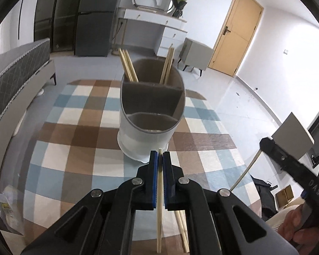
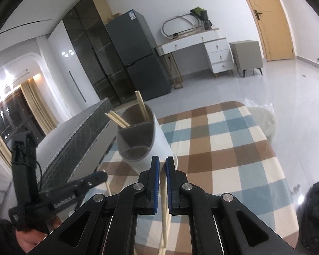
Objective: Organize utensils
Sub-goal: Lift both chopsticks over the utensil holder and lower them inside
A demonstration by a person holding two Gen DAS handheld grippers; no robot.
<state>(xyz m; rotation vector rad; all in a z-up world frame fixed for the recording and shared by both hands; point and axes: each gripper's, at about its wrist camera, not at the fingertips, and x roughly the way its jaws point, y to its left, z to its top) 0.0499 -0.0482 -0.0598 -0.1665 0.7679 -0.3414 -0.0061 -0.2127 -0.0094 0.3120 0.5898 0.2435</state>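
Ahead of my left gripper (image 1: 160,156) the checked tablecloth (image 1: 78,148) covers the table, with a grey fridge (image 2: 136,48), white dresser (image 1: 159,24) and wooden door (image 1: 236,31) beyond. It is clamped on one chopstick (image 1: 159,208). My right gripper (image 2: 162,163) pinches another chopstick (image 2: 164,210). The divided holder (image 1: 152,114) stands just ahead of both. Both sticks' lower ends run out of frame.

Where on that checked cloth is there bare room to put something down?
The checked cloth lies bare left of the holder, and also right of it toward the far edge. It is crowded near the front edge, where loose chopsticks lie under the two hand-held grippers.
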